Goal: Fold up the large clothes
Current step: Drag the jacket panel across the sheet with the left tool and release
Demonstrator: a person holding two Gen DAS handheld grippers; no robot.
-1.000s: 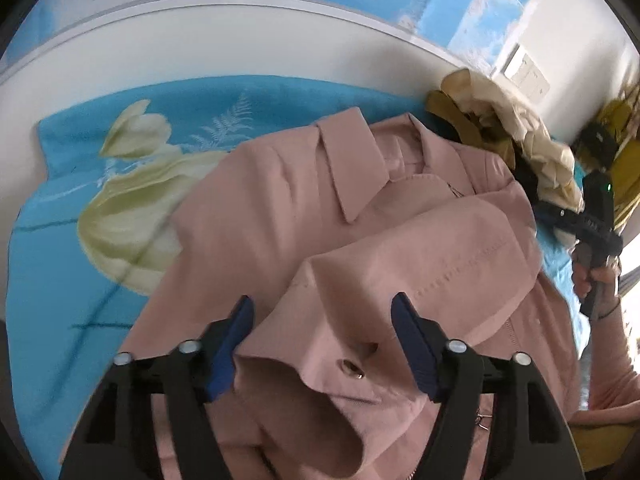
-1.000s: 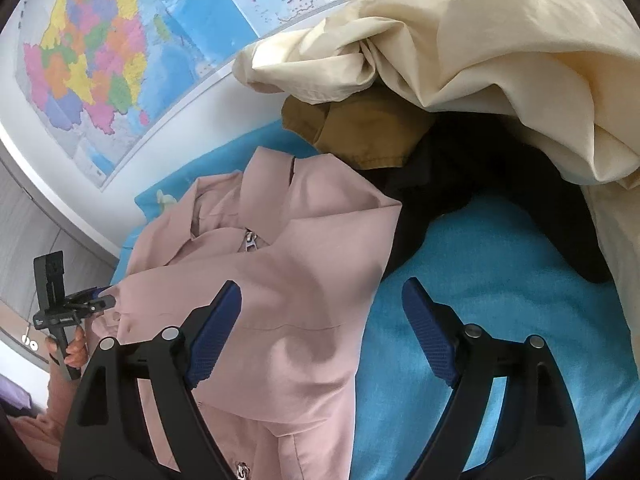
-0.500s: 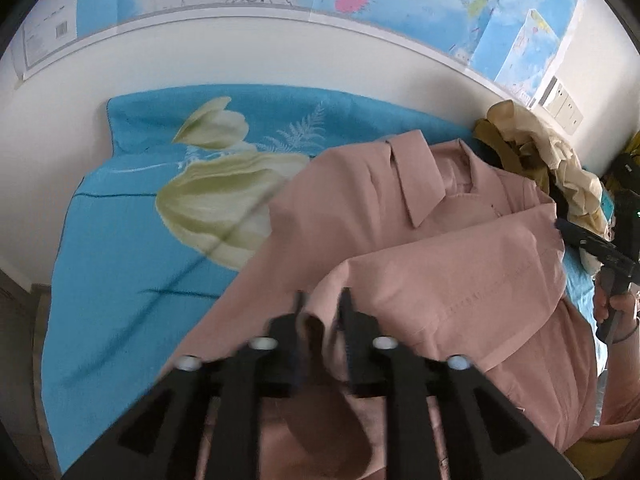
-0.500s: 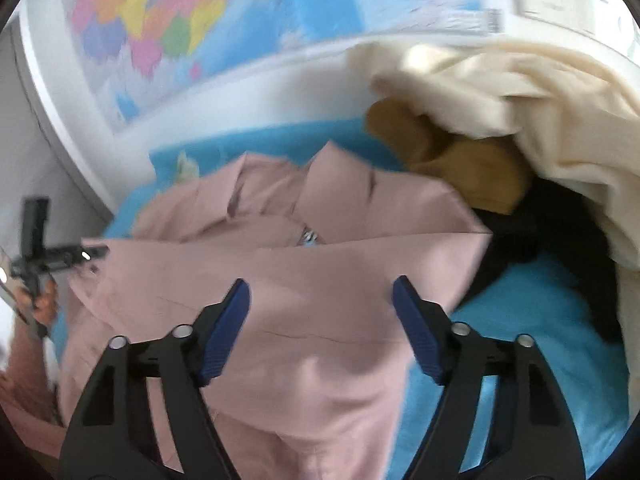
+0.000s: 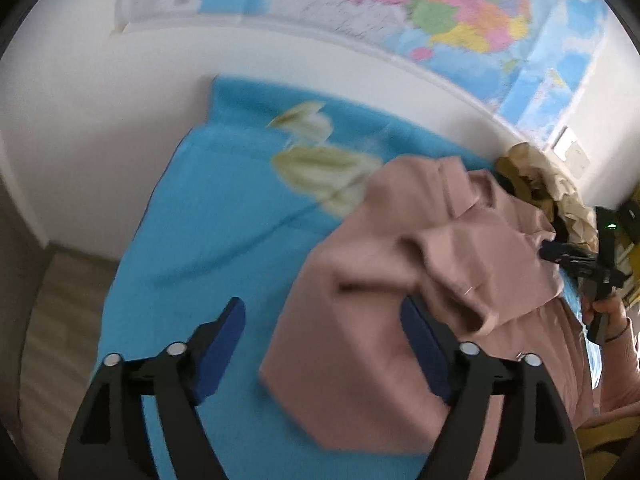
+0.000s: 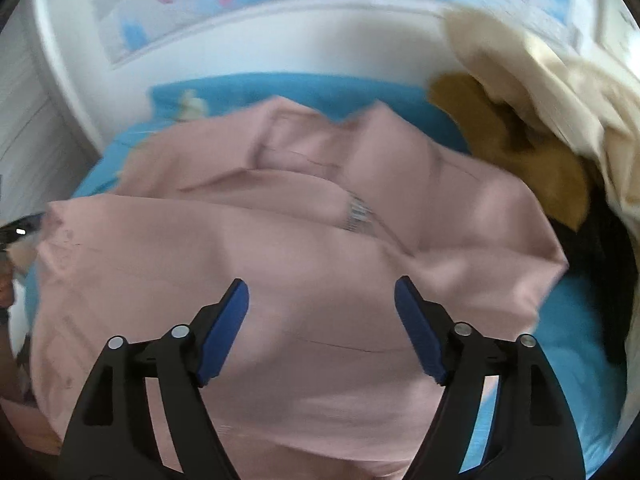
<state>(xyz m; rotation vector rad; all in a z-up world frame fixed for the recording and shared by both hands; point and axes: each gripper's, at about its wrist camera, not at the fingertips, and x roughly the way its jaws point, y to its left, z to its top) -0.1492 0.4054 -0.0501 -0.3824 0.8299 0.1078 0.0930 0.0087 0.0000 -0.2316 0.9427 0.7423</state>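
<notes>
A pink collared jacket (image 5: 404, 280) lies on a blue blanket (image 5: 224, 240) with a pale flower print, its sleeve folded across the body. My left gripper (image 5: 322, 344) hovers over the jacket's left edge, jaws opening; cloth lies between them but the pads do not press it. In the right wrist view, my right gripper (image 6: 320, 332) stands over the jacket (image 6: 280, 280) below the zip, jaws opening with nothing gripped. The right gripper (image 5: 580, 264) also shows in the left wrist view, at the jacket's far side, held by a hand (image 5: 604, 312).
A heap of cream, mustard and black clothes (image 6: 532, 120) sits at the jacket's right, against a white wall (image 5: 100, 120) with a coloured map (image 5: 460, 8). The blanket's left edge drops to a wooden floor (image 5: 56, 320).
The left gripper closed on a fold of the pink sleeve, then opened and let it go while swinging left. The right gripper slid left over the jacket's body, staying open.
</notes>
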